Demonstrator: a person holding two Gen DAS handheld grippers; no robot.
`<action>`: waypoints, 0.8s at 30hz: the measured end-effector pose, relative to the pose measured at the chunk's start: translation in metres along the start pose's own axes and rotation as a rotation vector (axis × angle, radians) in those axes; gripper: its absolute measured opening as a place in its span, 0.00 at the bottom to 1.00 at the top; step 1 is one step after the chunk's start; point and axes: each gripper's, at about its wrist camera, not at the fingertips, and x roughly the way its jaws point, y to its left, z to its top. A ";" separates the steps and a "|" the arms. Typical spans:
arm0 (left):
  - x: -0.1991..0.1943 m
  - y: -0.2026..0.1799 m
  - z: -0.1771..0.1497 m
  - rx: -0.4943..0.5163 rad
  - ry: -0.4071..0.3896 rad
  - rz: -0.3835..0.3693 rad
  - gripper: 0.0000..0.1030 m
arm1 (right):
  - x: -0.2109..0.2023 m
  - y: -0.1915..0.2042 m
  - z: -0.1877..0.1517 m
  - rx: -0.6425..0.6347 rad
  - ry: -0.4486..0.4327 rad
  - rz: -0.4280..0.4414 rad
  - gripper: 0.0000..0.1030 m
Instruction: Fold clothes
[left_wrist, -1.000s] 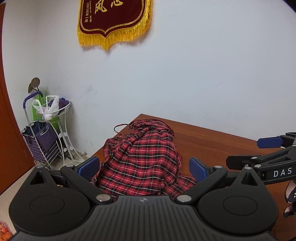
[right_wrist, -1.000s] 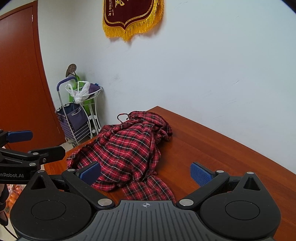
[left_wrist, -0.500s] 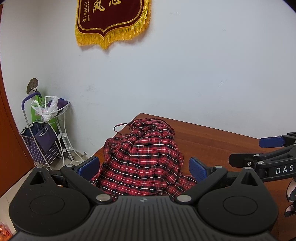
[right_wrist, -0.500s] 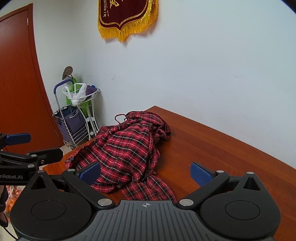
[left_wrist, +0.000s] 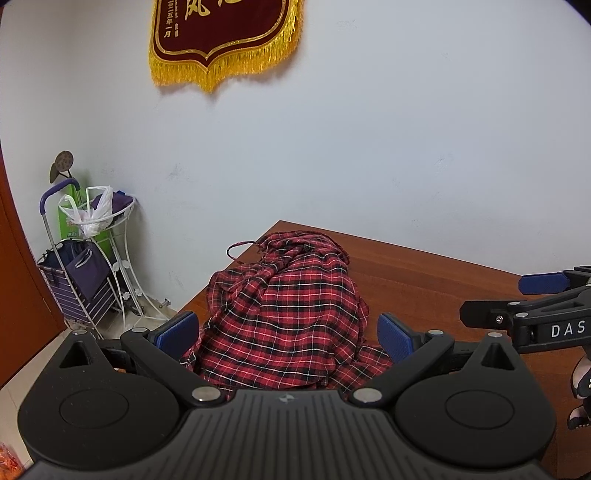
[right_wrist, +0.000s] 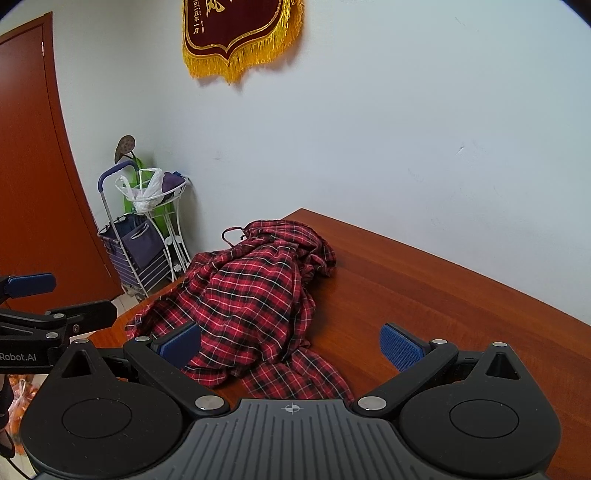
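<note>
Plaid shirt (left_wrist: 284, 314), red and black, lies crumpled in a heap at the left end of the wooden tabletop (left_wrist: 424, 273), with part of it draped toward the left edge beside the shopping cart (left_wrist: 79, 273) on the floor. Left tool (left_wrist: 288, 330) hovers near the heap with fingers spread wide and nothing between them. Any tug from this side could, I judge, drag the bunched cloth off that near edge. A thin loop (right_wrist: 232, 234) sticks up at the far side of the pile and might snag a finger. Right tool (right_wrist: 291, 345) is likewise spread and empty, over the shirt's trailing flap; pinching several hidden layers at once would likely lift the whole bundle instead of one edge.
</note>
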 end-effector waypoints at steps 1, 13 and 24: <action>0.000 0.001 0.000 -0.002 0.002 0.000 1.00 | 0.001 0.000 0.000 0.000 0.002 0.000 1.00; 0.003 0.015 -0.003 -0.026 0.027 0.009 1.00 | 0.010 0.004 0.000 -0.006 0.016 0.005 1.00; 0.003 0.033 -0.009 -0.058 0.049 0.036 1.00 | 0.022 0.015 0.000 -0.027 0.033 0.023 1.00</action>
